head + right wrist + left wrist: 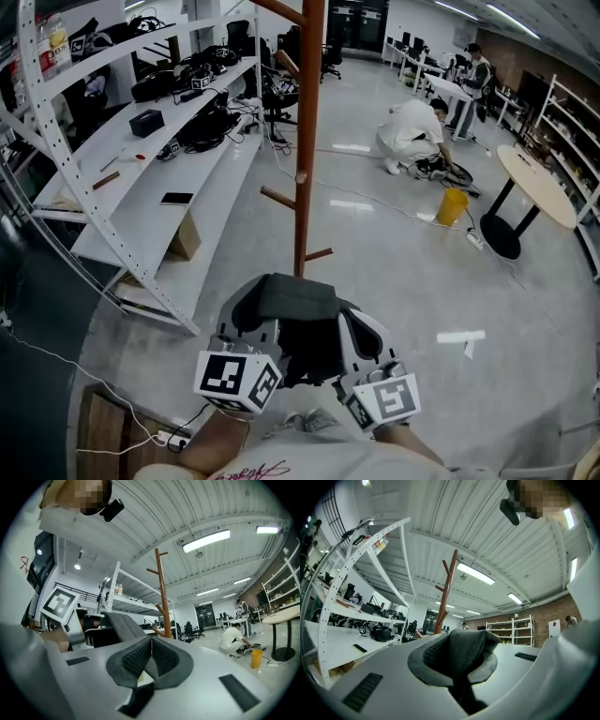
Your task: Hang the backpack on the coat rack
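Note:
A dark grey and black backpack (295, 300) hangs between my two grippers, low in the head view. My left gripper (261, 319) is shut on a fold of its grey fabric (464, 648), which bulges between the pads in the left gripper view. My right gripper (354, 323) has its pads (164, 656) pressed together on a thin grey strip of the bag; the bag's body (117, 625) shows to their left. The brown wooden coat rack (309, 141) stands straight ahead, with short pegs up its pole. It also rises beyond the jaws as the rack (445, 592) and the rack (163, 592).
White metal shelving (159, 187) with gear on it runs along the left. A cardboard box (183, 239) sits under it. A person (412, 131) crouches on the floor beyond the rack, near a yellow bucket (452, 206) and a round table (534, 183). Cables trail over the floor.

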`<state>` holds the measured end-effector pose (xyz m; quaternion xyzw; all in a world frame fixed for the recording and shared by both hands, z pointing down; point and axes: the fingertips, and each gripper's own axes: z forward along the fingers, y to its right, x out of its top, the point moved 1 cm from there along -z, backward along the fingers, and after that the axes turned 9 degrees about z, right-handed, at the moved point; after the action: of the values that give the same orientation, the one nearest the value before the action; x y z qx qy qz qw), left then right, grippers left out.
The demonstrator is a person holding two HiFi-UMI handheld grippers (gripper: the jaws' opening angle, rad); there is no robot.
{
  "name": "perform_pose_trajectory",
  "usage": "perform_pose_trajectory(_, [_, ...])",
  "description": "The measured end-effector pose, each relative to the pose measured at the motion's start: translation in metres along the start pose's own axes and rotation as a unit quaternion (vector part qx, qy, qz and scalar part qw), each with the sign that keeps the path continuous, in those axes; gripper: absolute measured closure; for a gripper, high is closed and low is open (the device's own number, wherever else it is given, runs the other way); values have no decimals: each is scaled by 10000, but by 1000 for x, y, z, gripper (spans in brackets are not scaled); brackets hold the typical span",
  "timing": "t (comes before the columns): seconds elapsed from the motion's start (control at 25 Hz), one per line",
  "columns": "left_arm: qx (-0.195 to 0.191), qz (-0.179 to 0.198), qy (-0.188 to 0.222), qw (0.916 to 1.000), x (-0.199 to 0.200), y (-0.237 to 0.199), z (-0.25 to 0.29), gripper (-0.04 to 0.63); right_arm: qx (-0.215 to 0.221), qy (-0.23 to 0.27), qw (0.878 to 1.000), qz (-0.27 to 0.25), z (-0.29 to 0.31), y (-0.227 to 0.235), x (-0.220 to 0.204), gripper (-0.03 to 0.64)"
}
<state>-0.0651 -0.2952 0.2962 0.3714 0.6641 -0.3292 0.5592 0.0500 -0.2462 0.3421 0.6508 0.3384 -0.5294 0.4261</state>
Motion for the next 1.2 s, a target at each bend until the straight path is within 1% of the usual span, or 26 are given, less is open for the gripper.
perform_pose_trajectory(0.12, [46,105,165,9998,24,-16,30,555,-20,-7,10000,-34,11,10,3,600])
perform_pose_trajectory(0.36, [82,253,407,9988,89,-40,87,555,-16,84,9999,-83,16,26,16,600])
perform_pose_trajectory(0.48, [25,245,358,9991,111,-49,113,555,-3,105,9999,-41,15,30,17,600])
perform_pose_trajectory(0.64, [-11,116,187,9998,127,-58,141,555,22,110,9999,-48,16,33,17,600])
perform_pose_trajectory(0.72, [-15,66,89,9999,128,-61,153,555,18,120,9999,-44,16,35,17,600])
perform_pose_trajectory(0.84, [65,-39,-157,9998,118,-71,171,555,-8,151,9999,-7,15,40,17,600])
perform_pose_trajectory(1.04, [-38,-152,-741,9971,83,-81,196,555,-1,182,9998,-41,18,47,21,600])
perform_pose_trajectory(1.2, [-64,-198,-1136,9933,51,-84,205,555,55,46,10000,-25,23,44,19,600])
